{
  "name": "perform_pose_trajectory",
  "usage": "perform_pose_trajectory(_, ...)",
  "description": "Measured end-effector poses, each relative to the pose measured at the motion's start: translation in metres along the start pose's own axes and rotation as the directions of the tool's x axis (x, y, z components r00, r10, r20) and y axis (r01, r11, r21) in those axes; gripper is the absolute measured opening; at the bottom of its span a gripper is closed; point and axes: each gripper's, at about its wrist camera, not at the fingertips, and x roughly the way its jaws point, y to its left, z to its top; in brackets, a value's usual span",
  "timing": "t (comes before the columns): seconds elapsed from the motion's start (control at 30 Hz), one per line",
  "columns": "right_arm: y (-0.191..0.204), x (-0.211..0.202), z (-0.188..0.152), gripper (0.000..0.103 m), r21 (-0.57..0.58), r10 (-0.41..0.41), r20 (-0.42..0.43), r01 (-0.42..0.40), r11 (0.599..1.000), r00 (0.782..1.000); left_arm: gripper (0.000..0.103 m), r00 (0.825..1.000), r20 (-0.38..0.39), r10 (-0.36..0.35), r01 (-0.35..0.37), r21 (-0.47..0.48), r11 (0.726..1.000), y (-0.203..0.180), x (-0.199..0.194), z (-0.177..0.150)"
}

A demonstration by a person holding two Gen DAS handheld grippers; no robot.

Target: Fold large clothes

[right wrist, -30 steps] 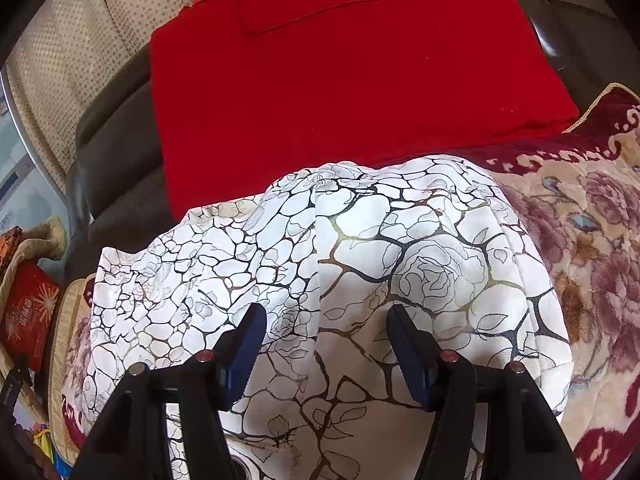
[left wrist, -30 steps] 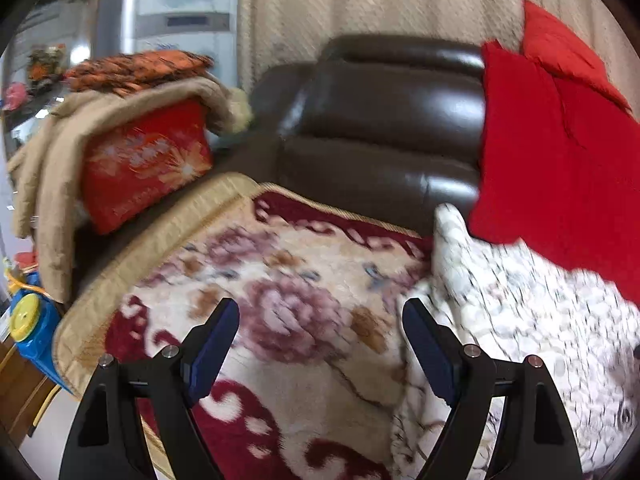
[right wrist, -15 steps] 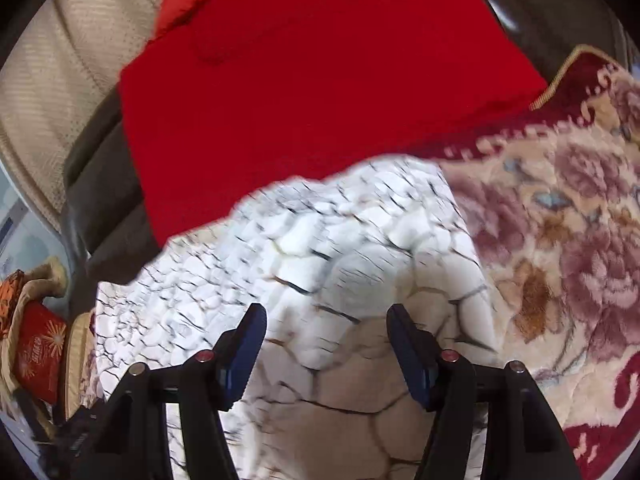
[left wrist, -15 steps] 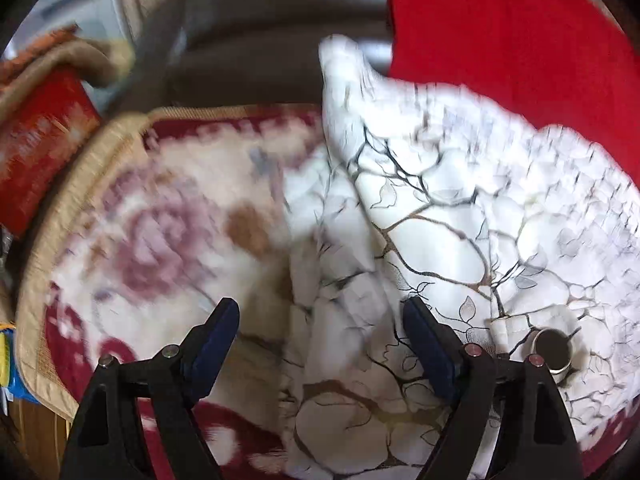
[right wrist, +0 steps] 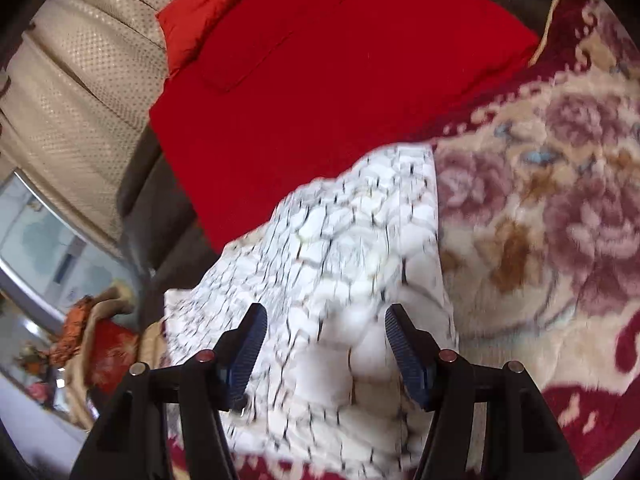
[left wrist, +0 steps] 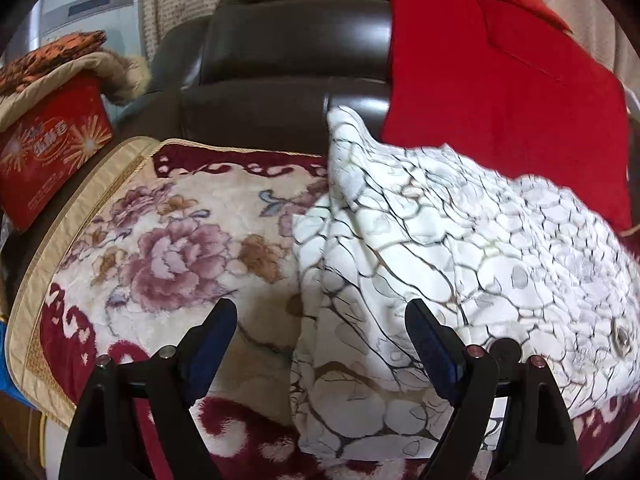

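A white garment with a dark crackle and rose print point(left wrist: 460, 248) lies bunched on the floral blanket point(left wrist: 172, 240) that covers the sofa seat. It has a metal snap point(left wrist: 622, 336) near its right edge. My left gripper point(left wrist: 320, 336) is open and empty, above the garment's left edge. In the right wrist view the same garment point(right wrist: 344, 264) is blurred. My right gripper point(right wrist: 324, 340) is open and empty just above it, jaws wide apart.
A red quilt point(left wrist: 500, 92) leans on the dark leather sofa back point(left wrist: 280, 68) behind the garment; it also shows in the right wrist view point(right wrist: 328, 68). A red box point(left wrist: 48, 152) under folded blankets sits at the left armrest. Beige curtains point(right wrist: 80, 80) hang behind.
Both grippers stay open and empty. The left view swung right over the garment, then pulled back. The right view shifted so the garment's right edge and more floral blanket show.
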Motion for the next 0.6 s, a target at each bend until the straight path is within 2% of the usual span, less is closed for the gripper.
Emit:
perform_pose_trajectory(0.03,-0.005,0.009,-0.003,0.063,0.014,-0.025,-0.055,0.025,1.000,0.998,0.086,1.000,-0.027,0.014,-0.014,0.013,1.000,-0.004,0.007,-0.001)
perform_pose_trajectory(0.07,-0.008,0.015,-0.005,0.056,0.014,-0.046,-0.085,0.048,0.999,0.995,0.086,0.998,-0.060,0.027,-0.026,0.021,0.999,-0.006,0.015,-0.003)
perform_pose_trajectory(0.1,-0.010,0.021,-0.007,0.051,-0.007,-0.084,-0.104,0.084,0.996,0.991,0.086,0.995,-0.090,0.032,-0.030,0.023,0.999,-0.007,0.023,-0.005)
perform_pose_trajectory(0.17,-0.006,0.021,-0.006,0.049,-0.031,-0.097,-0.098,0.095,0.995,0.990,0.086,0.992,-0.129,0.016,-0.016,-0.003,1.000,-0.005,0.031,-0.006)
perform_pose_trajectory(0.23,-0.005,0.017,-0.005,0.049,-0.017,-0.083,-0.082,0.082,0.996,0.993,0.086,0.994,-0.112,0.006,-0.009,-0.027,1.000,0.000,0.025,-0.004)
perform_pose_trajectory(0.3,0.000,0.010,-0.002,0.051,-0.012,-0.036,-0.039,0.036,0.999,0.999,0.086,0.997,-0.072,0.022,-0.025,-0.035,0.999,0.005,0.014,-0.003)
perform_pose_trajectory(0.43,0.027,0.008,-0.005,0.052,-0.108,0.030,0.026,-0.027,0.994,0.999,0.086,0.999,-0.015,0.050,-0.050,-0.049,0.998,0.016,-0.005,-0.010)
perform_pose_trajectory(0.53,0.041,0.022,-0.012,0.052,-0.125,0.016,-0.010,-0.017,0.992,1.000,0.086,0.999,-0.025,0.037,-0.039,-0.079,0.996,0.023,-0.015,-0.022)
perform_pose_trajectory(0.6,0.038,0.036,-0.014,0.055,-0.093,-0.050,-0.046,0.046,0.995,0.998,0.086,0.999,-0.048,0.010,-0.015,-0.106,0.994,0.027,-0.015,-0.031)
